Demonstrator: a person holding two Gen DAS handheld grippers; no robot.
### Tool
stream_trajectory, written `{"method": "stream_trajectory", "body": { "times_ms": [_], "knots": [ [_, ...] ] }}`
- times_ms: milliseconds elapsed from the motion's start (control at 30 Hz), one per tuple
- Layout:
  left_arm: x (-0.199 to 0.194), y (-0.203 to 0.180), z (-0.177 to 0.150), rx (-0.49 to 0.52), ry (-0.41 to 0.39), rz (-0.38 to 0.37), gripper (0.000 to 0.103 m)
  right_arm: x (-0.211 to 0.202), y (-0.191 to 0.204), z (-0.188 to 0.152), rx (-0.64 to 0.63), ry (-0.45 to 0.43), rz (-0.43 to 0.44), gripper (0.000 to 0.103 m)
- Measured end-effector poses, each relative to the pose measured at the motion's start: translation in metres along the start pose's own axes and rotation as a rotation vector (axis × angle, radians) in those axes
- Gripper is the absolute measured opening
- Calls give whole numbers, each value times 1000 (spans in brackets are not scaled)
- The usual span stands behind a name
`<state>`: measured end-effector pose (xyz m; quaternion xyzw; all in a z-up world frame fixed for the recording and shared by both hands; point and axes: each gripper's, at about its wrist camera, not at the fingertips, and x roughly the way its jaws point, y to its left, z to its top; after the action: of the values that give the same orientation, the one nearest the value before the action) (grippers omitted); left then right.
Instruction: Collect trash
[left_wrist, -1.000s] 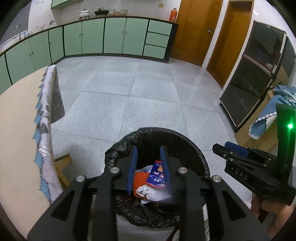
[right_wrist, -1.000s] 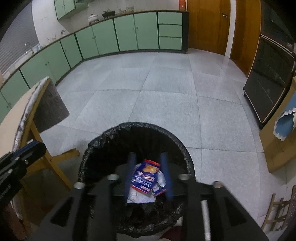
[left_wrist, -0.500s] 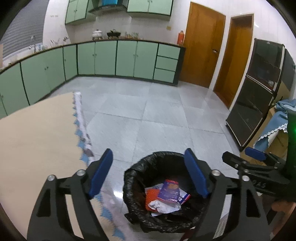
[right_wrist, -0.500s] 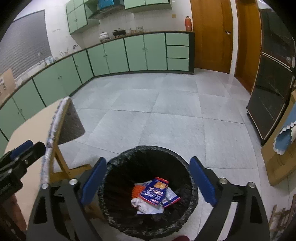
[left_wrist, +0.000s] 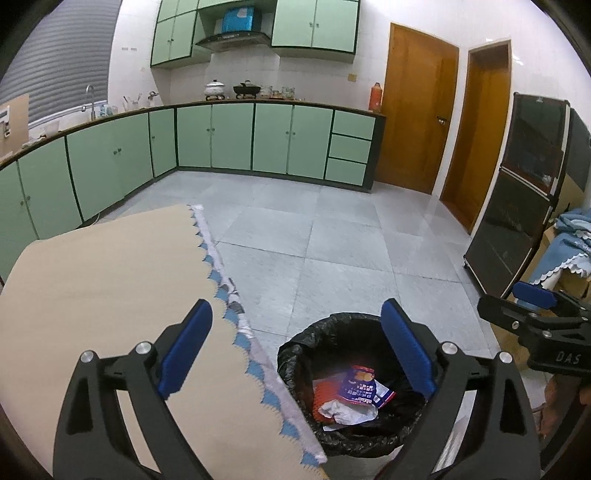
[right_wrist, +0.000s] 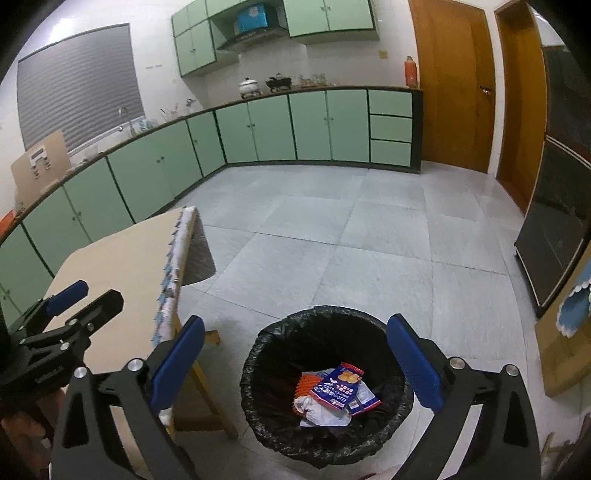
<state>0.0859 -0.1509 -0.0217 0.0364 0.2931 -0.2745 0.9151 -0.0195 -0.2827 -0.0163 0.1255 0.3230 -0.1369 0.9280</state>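
Both hand-held grippers have just been opening. The left hand-held gripper (left_wrist: 297, 345) and the right hand-held gripper (right_wrist: 295, 362) now gape wide with nothing between their blue pads. Low in each frame, the round bin (right_wrist: 369, 321) with its crinkled black liner holds the trash: a glossy blue snack packet (right_wrist: 338, 387), crumpled white paper (right_wrist: 321, 413) and something ribbed and orange (right_wrist: 304, 384). The flat beige bench (left_wrist: 110, 277) with its scalloped cloth edge lies at lower left.

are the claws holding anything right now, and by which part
Nothing: left claw and right claw both gape empty above the black-lined trash bin.
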Motion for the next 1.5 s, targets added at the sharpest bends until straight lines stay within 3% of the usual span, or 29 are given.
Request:
{"method": "stream_trajectory", "body": {
  "times_ms": [633,1500],
  "knots": [
    [-55,17,-2,-2,-34,65,92,-47,33,7,-41,-86,64,97],
    [-91,27,5,-46,-91,131,94,-67,50,12,-67,-115,107,97]
  ]
}}
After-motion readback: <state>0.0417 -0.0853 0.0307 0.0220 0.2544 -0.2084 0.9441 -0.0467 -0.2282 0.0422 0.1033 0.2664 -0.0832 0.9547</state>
